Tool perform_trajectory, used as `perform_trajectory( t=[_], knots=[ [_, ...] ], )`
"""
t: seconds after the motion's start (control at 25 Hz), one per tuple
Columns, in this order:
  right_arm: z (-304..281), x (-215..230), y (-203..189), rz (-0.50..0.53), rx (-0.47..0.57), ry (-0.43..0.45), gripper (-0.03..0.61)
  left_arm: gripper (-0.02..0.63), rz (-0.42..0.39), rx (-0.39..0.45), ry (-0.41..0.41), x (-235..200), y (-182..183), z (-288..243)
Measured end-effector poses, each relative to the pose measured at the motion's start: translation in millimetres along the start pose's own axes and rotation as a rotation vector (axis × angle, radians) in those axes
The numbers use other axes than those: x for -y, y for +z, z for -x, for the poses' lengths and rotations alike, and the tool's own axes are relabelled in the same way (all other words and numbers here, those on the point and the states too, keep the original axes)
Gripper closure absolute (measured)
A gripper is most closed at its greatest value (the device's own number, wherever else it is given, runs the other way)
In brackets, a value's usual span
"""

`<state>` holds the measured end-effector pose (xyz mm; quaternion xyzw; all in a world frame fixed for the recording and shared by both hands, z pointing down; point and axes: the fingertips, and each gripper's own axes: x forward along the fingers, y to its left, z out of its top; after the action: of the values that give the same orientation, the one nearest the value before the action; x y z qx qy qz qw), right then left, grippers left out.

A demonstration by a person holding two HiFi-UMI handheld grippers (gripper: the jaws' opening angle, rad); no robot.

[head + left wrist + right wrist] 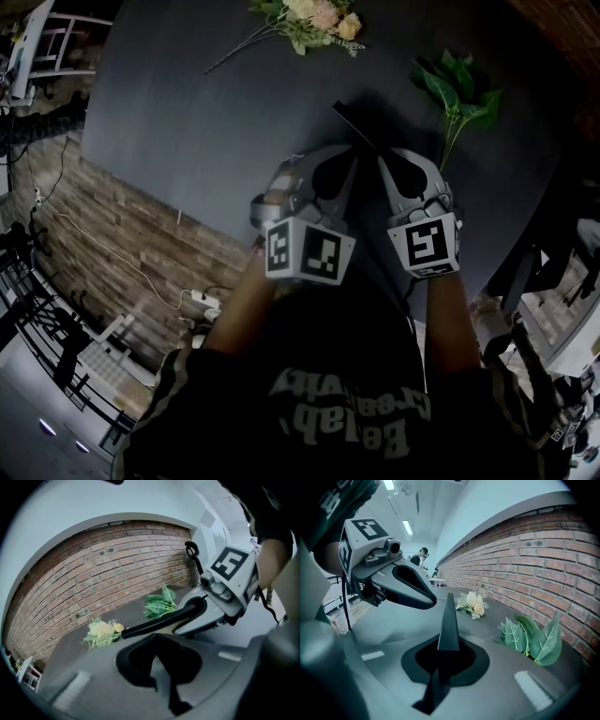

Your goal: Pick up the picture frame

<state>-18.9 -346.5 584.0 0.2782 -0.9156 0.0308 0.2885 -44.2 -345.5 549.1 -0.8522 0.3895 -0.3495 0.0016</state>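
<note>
Right gripper (382, 157) has its jaws pressed together on the near edge of the thin dark picture frame (450, 620), which juts out edge-on over the dark table (187, 112) towards the flower sprig (314, 19). Left gripper (350, 156) sits just beside it, jaws together on nothing. From where I stand the hold looks risky: it's a narrow pinch at one end, so the long frame could swing or slip out as it rises, or knock the left gripper.
</note>
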Motion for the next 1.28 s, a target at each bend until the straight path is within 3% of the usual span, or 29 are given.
perform_trajectory(
  t=[1.28],
  knots=[
    [83.8, -3.8, 57.7, 0.02, 0.124, -0.163, 0.559, 0.611, -0.079, 0.092, 0.072, 17.8, 54.7, 55.1]
  ],
)
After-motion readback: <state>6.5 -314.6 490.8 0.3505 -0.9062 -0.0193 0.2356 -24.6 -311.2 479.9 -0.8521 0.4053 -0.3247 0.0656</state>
